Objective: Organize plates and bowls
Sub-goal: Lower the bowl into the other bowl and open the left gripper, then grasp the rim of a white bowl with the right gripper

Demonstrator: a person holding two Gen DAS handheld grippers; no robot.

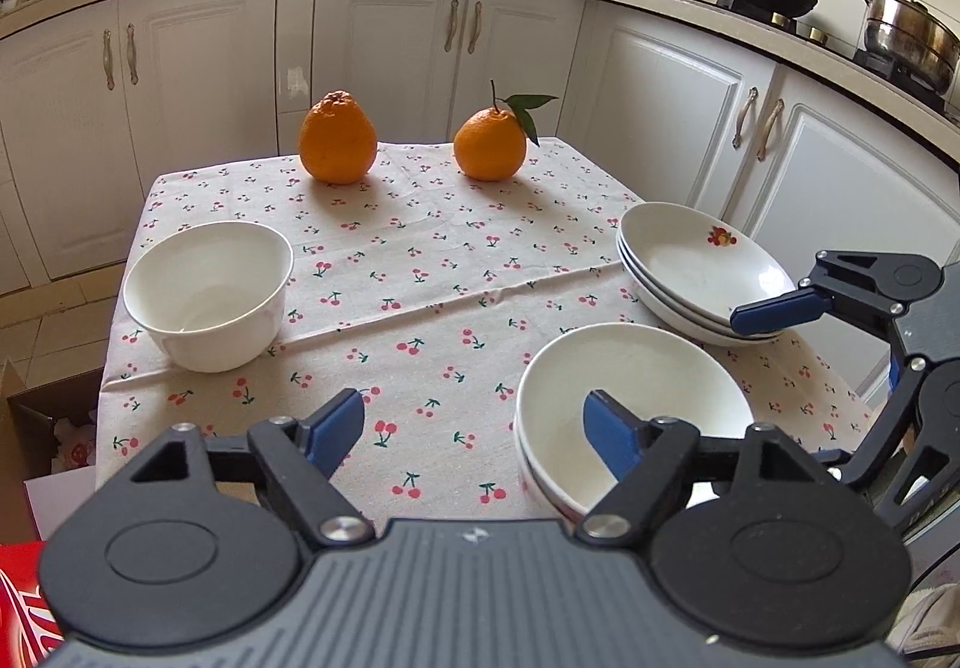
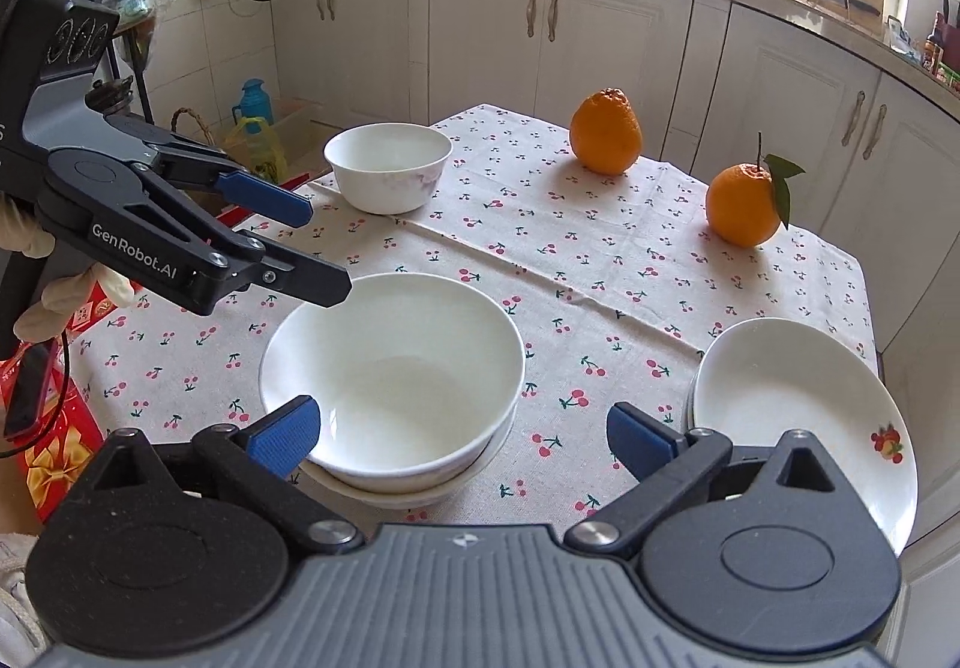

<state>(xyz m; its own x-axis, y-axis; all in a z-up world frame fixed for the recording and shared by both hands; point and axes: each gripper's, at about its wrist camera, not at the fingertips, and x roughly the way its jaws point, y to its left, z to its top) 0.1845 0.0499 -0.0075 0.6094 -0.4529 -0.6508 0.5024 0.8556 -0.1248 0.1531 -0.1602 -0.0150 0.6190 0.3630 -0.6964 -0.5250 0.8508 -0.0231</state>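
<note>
Bowls of white ceramic, nested in a near stack (image 2: pixel 393 374), are seen at six o'clock, flanked by the spread, empty left gripper (image 1: pixel 474 428) and right gripper (image 2: pixel 462 434). Stacked white plates (image 2: pixel 798 404) lie at three o'clock. A lone white bowl (image 2: pixel 389 165) at eleven o'clock is judged the next pickup, calling for a rim pinch.
</note>
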